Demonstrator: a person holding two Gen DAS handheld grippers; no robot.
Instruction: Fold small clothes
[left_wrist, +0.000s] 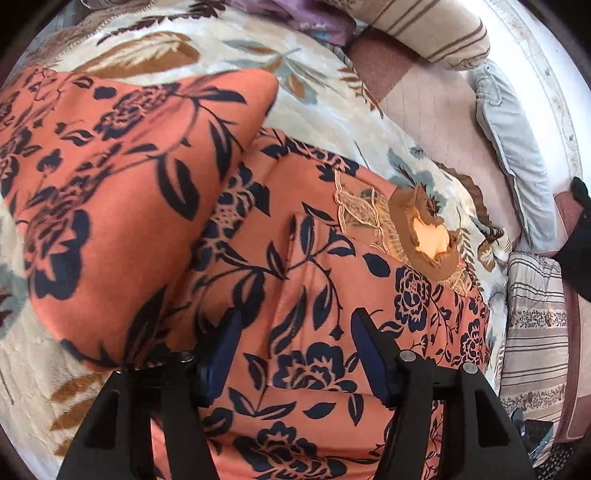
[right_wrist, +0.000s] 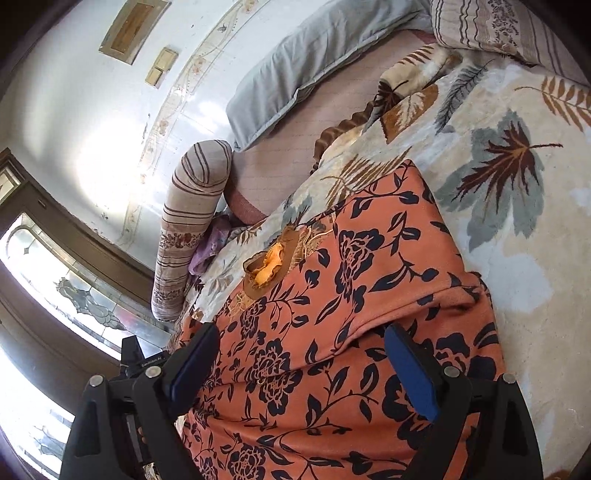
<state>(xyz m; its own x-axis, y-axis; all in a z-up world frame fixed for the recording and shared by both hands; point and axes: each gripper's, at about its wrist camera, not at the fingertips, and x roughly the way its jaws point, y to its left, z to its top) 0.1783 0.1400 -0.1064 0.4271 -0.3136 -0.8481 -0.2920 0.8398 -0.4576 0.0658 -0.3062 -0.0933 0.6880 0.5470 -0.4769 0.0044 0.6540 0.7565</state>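
An orange garment with a dark floral print (left_wrist: 314, 295) (right_wrist: 332, 295) lies spread on the leaf-patterned blanket (left_wrist: 325, 96) (right_wrist: 517, 221). Its brown embroidered neckline (left_wrist: 421, 229) (right_wrist: 269, 266) points toward the pillows. In the left wrist view, one part of the garment (left_wrist: 129, 177) looks bunched and slightly blurred to the left of the fingers. My left gripper (left_wrist: 295, 332) hovers just over the cloth, jaws apart, pads not pressing on anything. My right gripper (right_wrist: 301, 350) stands open wide above the garment, over a folded edge (right_wrist: 369, 314), holding nothing.
A grey pillow (right_wrist: 295, 74) (left_wrist: 513, 155) and striped bolsters (right_wrist: 192, 221) (left_wrist: 535, 325) line the bed beside the white wall (right_wrist: 92, 129). A purple cloth (right_wrist: 207, 254) lies near one bolster. A glazed door (right_wrist: 55, 277) is at the left.
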